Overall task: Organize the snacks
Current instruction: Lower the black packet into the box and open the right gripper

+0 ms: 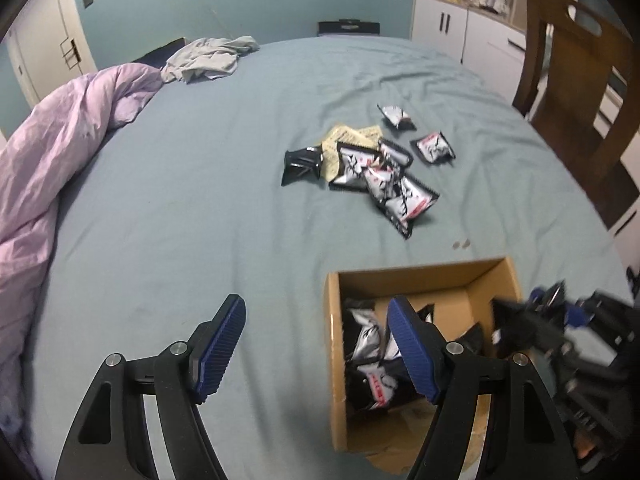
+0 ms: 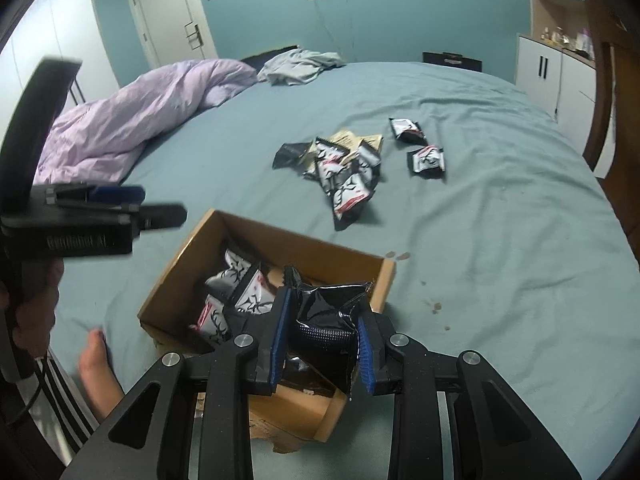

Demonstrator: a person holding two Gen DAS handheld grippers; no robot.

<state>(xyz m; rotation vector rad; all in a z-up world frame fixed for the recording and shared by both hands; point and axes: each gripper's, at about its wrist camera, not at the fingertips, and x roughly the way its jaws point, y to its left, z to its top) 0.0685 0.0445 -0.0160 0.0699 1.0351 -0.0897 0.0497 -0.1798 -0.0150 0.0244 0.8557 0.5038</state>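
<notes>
pinching a crinkly black foil packet (image 2: 320,312), right gripper (image 2: 322,350) hangs over cardboard box (image 2: 180,264); left gripper (image 1: 316,344) wide.

Bare sheet (image 1: 180,216) lies open between heaped packets (image 1: 372,172) and box (image 1: 336,360); duvet (image 1: 60,152) bounds it

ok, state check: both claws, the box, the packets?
left claw: open, empty, above the bed beside the box
right claw: shut on black packet, over the box
cardboard box: open-topped, partly filled with packets
packet pile: loose on the bed, not yet boxed
two stray packets: lying apart from the pile
</notes>
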